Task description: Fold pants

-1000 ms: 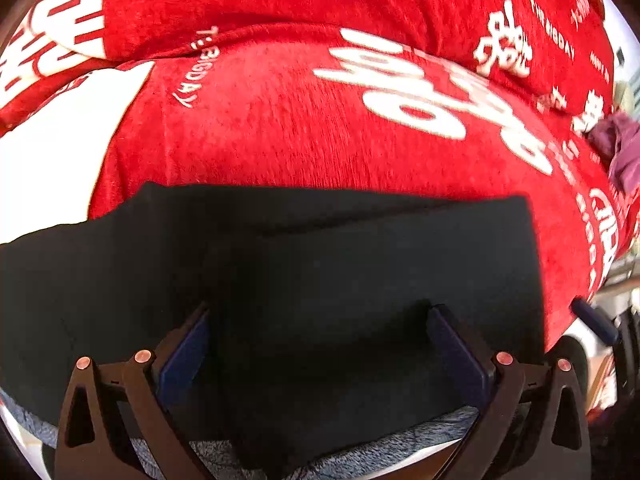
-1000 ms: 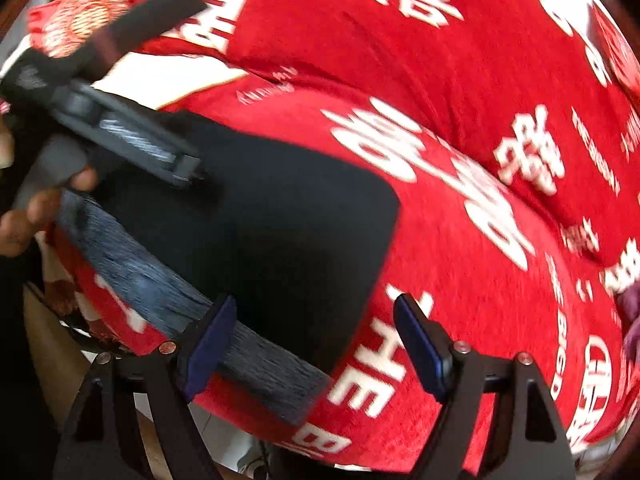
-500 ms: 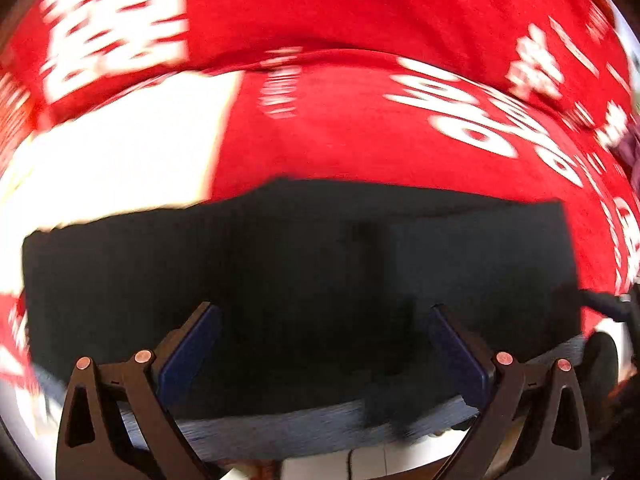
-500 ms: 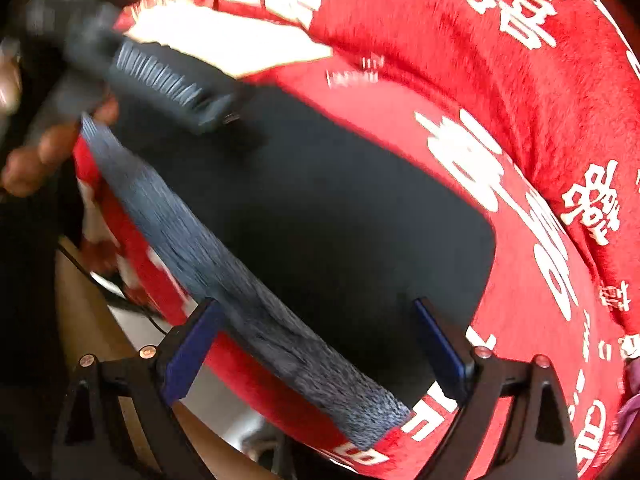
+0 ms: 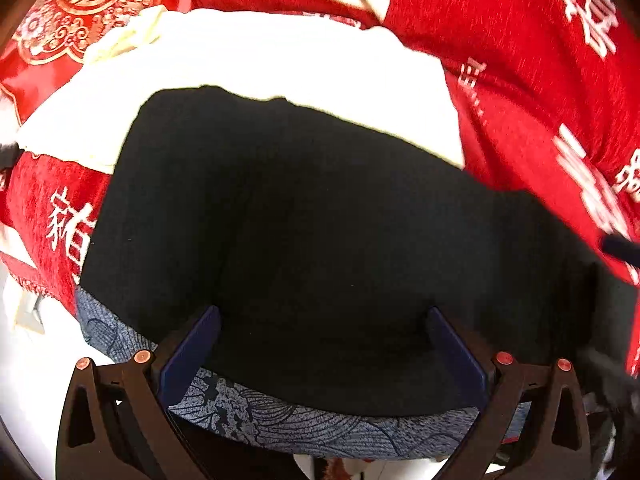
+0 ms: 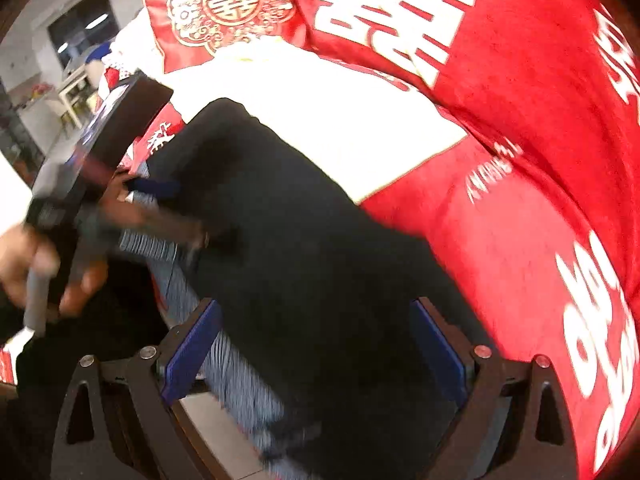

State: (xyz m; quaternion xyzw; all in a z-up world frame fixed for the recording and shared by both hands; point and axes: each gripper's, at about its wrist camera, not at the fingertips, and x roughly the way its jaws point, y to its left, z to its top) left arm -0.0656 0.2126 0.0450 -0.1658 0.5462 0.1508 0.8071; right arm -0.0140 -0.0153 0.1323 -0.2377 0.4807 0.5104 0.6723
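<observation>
Black pants (image 5: 320,220), folded flat, lie on a red blanket (image 5: 540,80) with white lettering, grey patterned waistband (image 5: 312,428) at the near edge. Left wrist view: left hand-held gripper (image 5: 320,320) released, blue pads spread wide above the black cloth, nothing clamped; a white sheet (image 5: 280,60) borders the pants at 12 o'clock. Right wrist view: right hand-held gripper (image 6: 316,316) likewise spread wide, pads clear of the fabric. Only this view shows the left hand (image 6: 36,268) at 9 o'clock gripping its tool, blurred, and a red embroidered cushion (image 6: 224,12) whole at 11 o'clock.
</observation>
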